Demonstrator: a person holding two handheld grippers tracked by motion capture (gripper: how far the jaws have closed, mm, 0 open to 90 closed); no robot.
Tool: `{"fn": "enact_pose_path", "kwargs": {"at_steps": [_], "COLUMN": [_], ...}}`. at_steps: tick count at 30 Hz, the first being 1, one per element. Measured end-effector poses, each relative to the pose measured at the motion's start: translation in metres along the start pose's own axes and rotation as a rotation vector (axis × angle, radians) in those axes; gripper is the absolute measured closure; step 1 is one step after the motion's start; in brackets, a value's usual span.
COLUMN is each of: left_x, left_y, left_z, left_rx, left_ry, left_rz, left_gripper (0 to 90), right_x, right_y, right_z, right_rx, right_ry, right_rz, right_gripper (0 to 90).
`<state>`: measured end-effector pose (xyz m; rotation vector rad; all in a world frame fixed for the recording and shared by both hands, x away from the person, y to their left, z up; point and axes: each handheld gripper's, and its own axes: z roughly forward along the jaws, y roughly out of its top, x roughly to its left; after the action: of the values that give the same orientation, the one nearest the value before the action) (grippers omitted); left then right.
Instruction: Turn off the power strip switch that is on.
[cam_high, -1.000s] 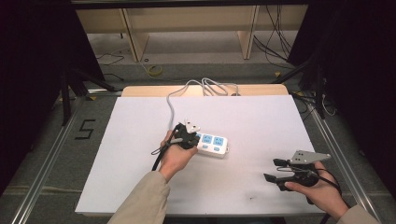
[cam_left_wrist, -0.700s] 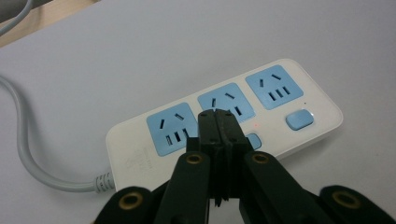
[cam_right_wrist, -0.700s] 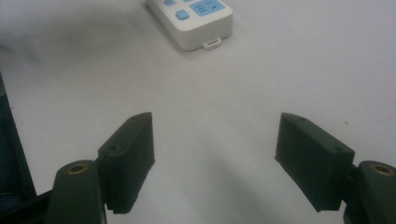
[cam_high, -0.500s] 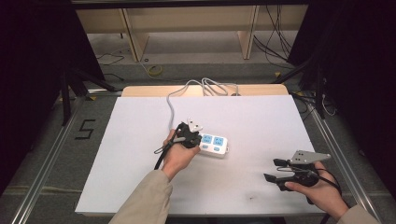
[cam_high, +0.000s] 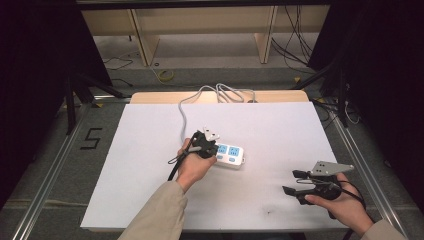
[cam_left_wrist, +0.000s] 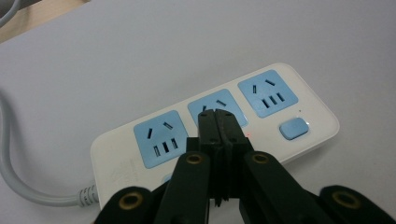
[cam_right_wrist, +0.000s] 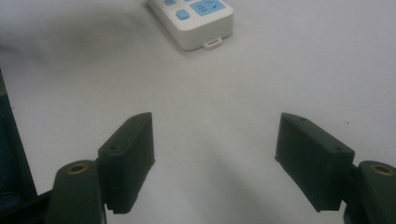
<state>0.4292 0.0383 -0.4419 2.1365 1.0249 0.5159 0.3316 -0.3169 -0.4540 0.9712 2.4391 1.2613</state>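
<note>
Left gripper view has the left gripper (cam_left_wrist: 218, 122), jaws pressed together on nothing, tip over the middle socket of the white three-socket power strip (cam_left_wrist: 312, 100) lying left-to-right mid-table, while the right gripper (cam_high: 296, 182), jaws wide, rests well apart at near right.

Bare white table (cam_high: 280, 130) lies between the right tool (cam_high: 296, 182) and the power strip (cam_high: 231, 154).

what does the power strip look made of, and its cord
Power strip: likely hard plastic, smooth white shell with a soft sheen, matte blue socket faces. Cord: probably rubber or PVC sheathing, pale grey, bending in loose curves, with a ribbed strain relief where it joins.
</note>
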Motion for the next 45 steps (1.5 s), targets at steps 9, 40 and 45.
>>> {"fn": "enact_pose_path", "kwargs": {"at_steps": [9, 40, 45], "left_x": [-0.003, 0.0, 0.002], "left_y": [0.003, 0.009, 0.009], "left_z": [0.003, 0.01, 0.012], "left_rx": [0.002, 0.021, 0.023], "left_ry": [-0.005, -0.004, -0.001], "left_rz": [0.007, -0.005, -0.014], "left_gripper": [90.0, 90.0, 90.0], "right_x": [0.0, 0.0, 0.0], "right_y": [0.0, 0.0, 0.0], "right_z": [0.0, 0.001, 0.001], "right_rx": [-0.001, 0.0, 0.003], "right_ry": [0.002, 0.006, 0.007], "right_rz": [0.0, -0.002, -0.002], "right_gripper": [28.2, 28.1, 28.2]}}
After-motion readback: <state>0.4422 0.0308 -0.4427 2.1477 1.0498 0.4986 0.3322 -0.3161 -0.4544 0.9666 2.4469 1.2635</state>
